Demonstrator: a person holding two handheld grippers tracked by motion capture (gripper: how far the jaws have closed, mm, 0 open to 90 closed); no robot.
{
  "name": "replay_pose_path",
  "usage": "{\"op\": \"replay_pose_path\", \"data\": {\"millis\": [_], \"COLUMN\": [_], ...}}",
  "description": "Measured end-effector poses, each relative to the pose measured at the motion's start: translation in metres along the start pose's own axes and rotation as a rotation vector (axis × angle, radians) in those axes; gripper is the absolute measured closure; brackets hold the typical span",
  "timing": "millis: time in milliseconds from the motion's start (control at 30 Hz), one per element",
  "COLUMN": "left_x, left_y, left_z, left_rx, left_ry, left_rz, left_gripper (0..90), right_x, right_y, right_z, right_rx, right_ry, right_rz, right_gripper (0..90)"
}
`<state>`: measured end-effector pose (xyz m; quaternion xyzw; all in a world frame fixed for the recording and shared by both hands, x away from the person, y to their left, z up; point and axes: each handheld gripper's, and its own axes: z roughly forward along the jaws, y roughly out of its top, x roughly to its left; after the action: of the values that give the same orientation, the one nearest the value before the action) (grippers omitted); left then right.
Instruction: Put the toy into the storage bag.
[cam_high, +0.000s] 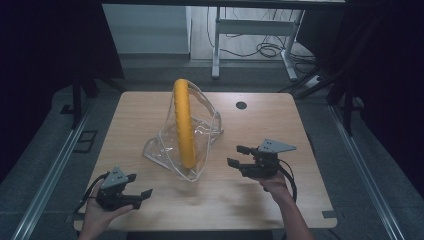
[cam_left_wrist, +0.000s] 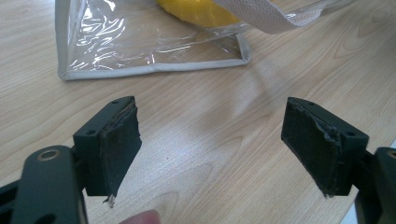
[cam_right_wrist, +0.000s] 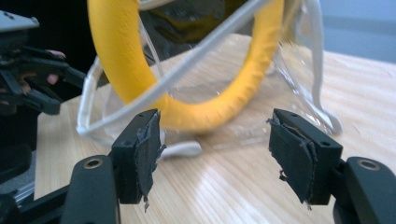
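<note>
A yellow ring (cam_high: 183, 122) stands on edge inside a clear plastic bag (cam_high: 200, 134) with pale trim, in the middle of the wooden table (cam_high: 280, 125). My right gripper (cam_high: 239, 156) is open to the right of the bag, jaws pointing at it, nothing between them. In the right gripper view the yellow ring (cam_right_wrist: 126, 60) and the bag's pale trim (cam_right_wrist: 182, 149) lie just beyond my right gripper (cam_right_wrist: 212, 151). My left gripper (cam_high: 139, 187) rests open near the front left edge. In the left gripper view the bag's corner (cam_left_wrist: 154, 46) lies ahead of my left gripper (cam_left_wrist: 215, 144).
A round cable hole (cam_high: 241, 105) is in the table's back right. Beyond the table stand a white desk frame (cam_high: 250, 30) and floor cables (cam_high: 270, 50). Metal rails (cam_high: 50, 170) run along the floor on both sides.
</note>
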<state>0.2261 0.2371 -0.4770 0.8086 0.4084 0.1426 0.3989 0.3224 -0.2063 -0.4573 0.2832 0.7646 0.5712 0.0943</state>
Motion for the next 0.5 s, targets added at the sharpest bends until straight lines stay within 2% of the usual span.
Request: {"op": "replay_pose_path", "data": {"millis": [100,133,200,500], "left_x": [0.000,0.000,0.000,0.000], "left_y": [0.000,0.000,0.000,0.000], "left_z": [0.000,0.000,0.000,0.001], "left_rx": [0.000,0.001,0.002,0.003], "left_ry": [0.000,0.001,0.002,0.001], "left_rz": [0.000,0.001,0.002,0.004], "left_gripper": [19.4,19.4,19.4,19.4], "right_x": [-0.003,-0.005,-0.006,-0.006], "right_y": [-0.010,-0.015,-0.019,-0.025], "right_z": [-0.004,-0.005,-0.005,-0.002], "right_rx": [0.006,0.018,0.043,0.060], "right_ry": [-0.018,-0.020,-0.039,-0.048], "right_rz": [0.011,0.026,0.023,0.019], "right_gripper": [34.6,34.6,34.6,35.0]}}
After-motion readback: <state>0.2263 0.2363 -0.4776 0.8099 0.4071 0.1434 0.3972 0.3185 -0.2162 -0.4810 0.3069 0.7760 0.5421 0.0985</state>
